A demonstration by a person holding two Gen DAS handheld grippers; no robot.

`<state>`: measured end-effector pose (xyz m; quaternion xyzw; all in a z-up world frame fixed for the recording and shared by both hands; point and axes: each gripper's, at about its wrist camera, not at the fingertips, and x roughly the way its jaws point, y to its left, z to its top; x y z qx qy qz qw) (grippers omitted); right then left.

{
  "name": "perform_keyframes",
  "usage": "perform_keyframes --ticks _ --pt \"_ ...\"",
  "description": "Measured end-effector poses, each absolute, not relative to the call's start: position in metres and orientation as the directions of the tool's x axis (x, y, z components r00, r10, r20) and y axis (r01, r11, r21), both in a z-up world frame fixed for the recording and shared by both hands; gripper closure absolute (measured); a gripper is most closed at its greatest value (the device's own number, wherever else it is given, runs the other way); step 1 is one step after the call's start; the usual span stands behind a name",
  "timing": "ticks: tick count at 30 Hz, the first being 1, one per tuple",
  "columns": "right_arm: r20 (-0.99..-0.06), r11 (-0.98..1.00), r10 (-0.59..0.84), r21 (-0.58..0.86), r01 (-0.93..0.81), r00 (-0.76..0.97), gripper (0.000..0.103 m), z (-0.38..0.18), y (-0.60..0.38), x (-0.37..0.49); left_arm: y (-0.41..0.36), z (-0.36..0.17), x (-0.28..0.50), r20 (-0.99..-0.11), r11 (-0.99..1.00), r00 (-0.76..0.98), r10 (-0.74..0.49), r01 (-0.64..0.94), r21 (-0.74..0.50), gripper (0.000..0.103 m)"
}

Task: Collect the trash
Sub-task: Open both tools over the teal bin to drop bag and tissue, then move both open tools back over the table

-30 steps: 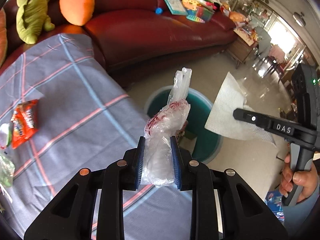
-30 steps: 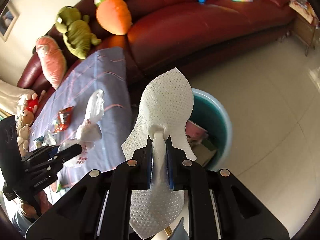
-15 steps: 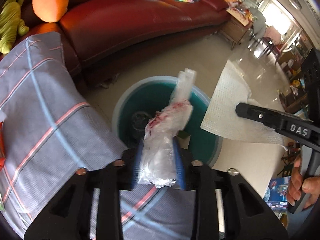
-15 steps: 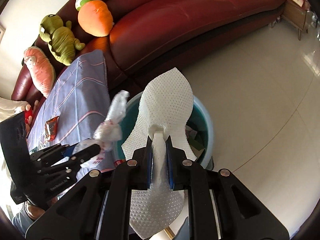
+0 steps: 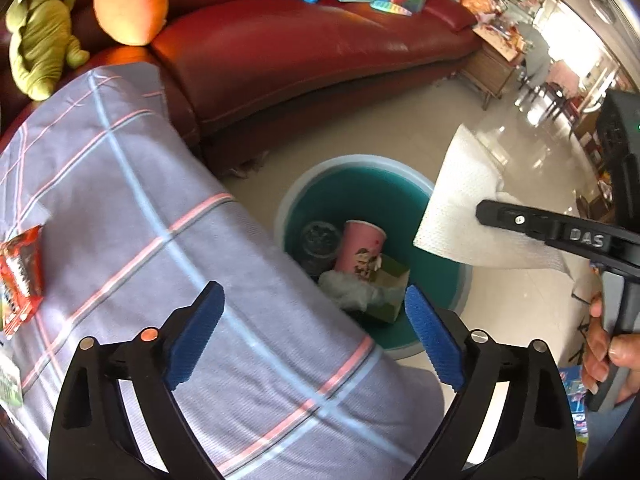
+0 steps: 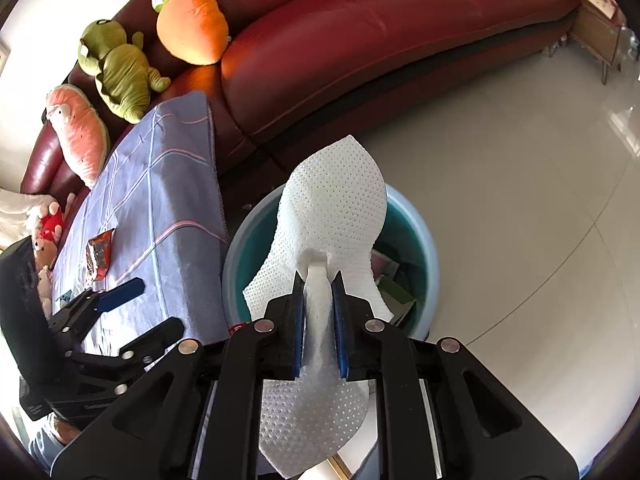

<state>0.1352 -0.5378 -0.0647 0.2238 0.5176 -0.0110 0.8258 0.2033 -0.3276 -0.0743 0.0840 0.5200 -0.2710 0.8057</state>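
The right tongs (image 6: 319,280) pinched a soft, featherlight paper towel (image 6: 332,208) at its bunched middle above the teal bin (image 5: 362,160) (it might drift); the left tongs (image 5: 314,320) gaped wide, empty.

Both wrist views down over bin (image 5: 362,162)

The left gripper (image 5: 314,316) points forward and down, its blue-padded fingers (image 5: 195,331) spread wide apart. The right gripper (image 6: 319,295) has its fingers pressed close together; a hand (image 5: 612,356), probably the right, grips its handle.
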Motion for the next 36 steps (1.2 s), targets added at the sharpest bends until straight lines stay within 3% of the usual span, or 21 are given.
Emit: perform_keyframes --ticks 2,5,8,14,29,36 --pt "-0.869 0.904 0.216 0.35 0.244 0.446 0.083 -0.072 -0.531 0.141 -0.32 -0.071 0.202 -0.879 0.846 0.327 -0.347 0.514 -0.142 0.009" --pt "-0.88 0.907 0.226 0.347 0.239 0.419 0.053 -0.083 -0.521 0.15 -0.307 -0.067 0.202 -0.873 0.856 0.347 -0.343 0.498 -0.139 0.008" --pt "-0.889 0.907 0.23 0.343 0.243 0.396 0.051 -0.092 -0.513 0.157 -0.296 -0.067 0.202 -0.874 0.863 0.35 -0.338 0.485 -0.139 0.007" --pt "-0.893 0.908 0.217 0.333 0.255 0.396 0.034 -0.091 -0.507 0.155 -0.279 -0.068 0.2 -0.874 0.875 0.346 -0.341 0.456 -0.161 0.007" --pt "-0.892 0.923 0.191 0.305 0.234 0.409 0.021 -0.061 -0.476 0.137 -0.241 -0.056 0.179 -0.857 0.887 0.369 -0.36 0.421 -0.192 0.007" --pt "-0.891 0.933 0.187 0.293 0.21 0.413 0.021 -0.048 -0.448 0.127 -0.211 -0.049 0.167 -0.846 0.895 0.389 -0.364 0.399 -0.201 0.007"
